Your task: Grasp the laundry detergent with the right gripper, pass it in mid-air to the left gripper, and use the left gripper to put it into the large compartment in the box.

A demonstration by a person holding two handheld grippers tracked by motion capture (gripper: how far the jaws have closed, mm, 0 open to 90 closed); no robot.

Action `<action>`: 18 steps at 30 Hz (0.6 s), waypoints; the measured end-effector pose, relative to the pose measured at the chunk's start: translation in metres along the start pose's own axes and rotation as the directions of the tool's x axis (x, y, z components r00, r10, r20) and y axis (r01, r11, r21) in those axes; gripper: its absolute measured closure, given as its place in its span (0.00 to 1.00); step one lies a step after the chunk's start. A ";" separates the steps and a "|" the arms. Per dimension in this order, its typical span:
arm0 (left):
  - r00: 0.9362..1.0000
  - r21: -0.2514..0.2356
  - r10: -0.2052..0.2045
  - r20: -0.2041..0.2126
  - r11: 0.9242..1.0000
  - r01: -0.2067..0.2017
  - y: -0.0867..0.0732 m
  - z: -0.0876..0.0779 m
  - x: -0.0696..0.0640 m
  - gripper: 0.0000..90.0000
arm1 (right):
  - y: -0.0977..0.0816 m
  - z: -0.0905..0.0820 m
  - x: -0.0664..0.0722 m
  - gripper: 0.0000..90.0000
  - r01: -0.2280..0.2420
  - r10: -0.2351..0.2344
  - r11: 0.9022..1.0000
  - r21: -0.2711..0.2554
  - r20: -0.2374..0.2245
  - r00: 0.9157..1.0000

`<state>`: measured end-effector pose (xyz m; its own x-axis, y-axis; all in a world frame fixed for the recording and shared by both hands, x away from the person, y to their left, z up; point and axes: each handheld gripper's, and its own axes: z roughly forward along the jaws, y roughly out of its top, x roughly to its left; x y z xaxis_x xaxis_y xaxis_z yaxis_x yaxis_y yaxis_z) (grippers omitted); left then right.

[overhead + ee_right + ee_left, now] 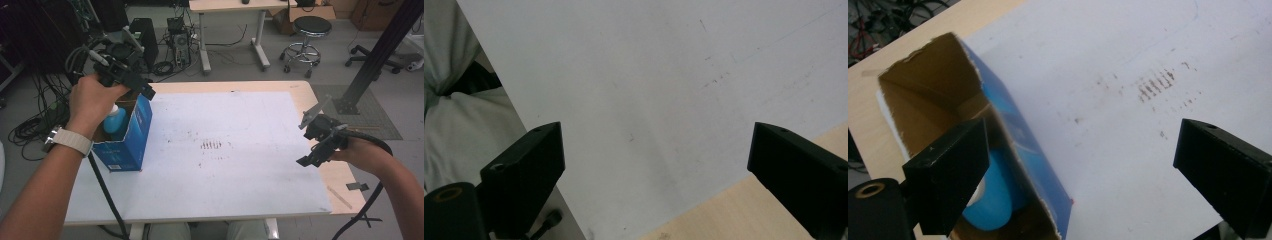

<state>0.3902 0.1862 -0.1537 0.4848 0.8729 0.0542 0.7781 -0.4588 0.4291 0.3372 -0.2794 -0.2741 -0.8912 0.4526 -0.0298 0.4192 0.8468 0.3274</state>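
An open-topped blue cardboard box (131, 131) stands upright at the left edge of the table, with a blue bottle (114, 120) inside it. My left gripper (138, 86) hovers just above the box's far rim, open and empty. In the left gripper view the box (1020, 150) and the bottle (994, 196) lie below the left jaw, and the left gripper (1078, 170) holds nothing. My right gripper (311, 145) hangs over the right side of the white sheet (235, 170), open. The right gripper view has the right gripper (654, 170) above bare sheet (639, 75).
The white sheet covers most of the wooden table (302, 92); faint dark marks (211, 145) sit at its middle. A small black clip (357, 186) and a thin wooden stick (340, 196) lie at the near right corner. Beyond are a stool (305, 37), cables and a black post (377, 55).
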 end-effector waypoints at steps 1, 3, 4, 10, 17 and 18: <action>1.000 0.003 0.009 0.005 1.000 -0.009 0.002 0.001 -0.002 0.09 | 0.000 0.000 0.000 0.09 -0.001 0.001 1.000 0.000 0.000 1.000; 0.999 0.008 0.031 0.011 0.999 -0.032 0.007 0.003 -0.007 0.09 | 0.002 0.000 0.000 0.09 0.005 -0.005 1.000 0.001 0.000 1.000; 0.999 0.009 0.038 0.013 0.999 -0.039 0.008 0.004 -0.009 0.09 | 0.002 0.000 0.000 0.09 0.005 -0.005 1.000 0.001 0.000 1.000; 0.995 0.021 0.091 0.035 0.996 -0.092 0.022 0.012 -0.022 0.09 | 0.004 0.000 -0.001 0.09 0.004 -0.004 1.000 0.002 -0.003 1.000; 0.987 0.030 0.149 0.066 0.988 -0.151 0.036 0.022 -0.035 0.09 | 0.006 0.000 -0.003 0.09 0.002 -0.002 1.000 0.002 -0.004 1.000; 0.986 0.032 0.153 0.069 0.987 -0.156 0.037 0.023 -0.037 0.09 | 0.006 0.000 -0.003 0.09 0.002 -0.002 1.000 0.002 -0.004 1.000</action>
<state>0.4105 0.1332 -0.1607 0.6247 0.7788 0.0570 0.7054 -0.5942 0.3864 0.3430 -0.2754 -0.2723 -0.8927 0.4498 -0.0271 0.4176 0.8483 0.3255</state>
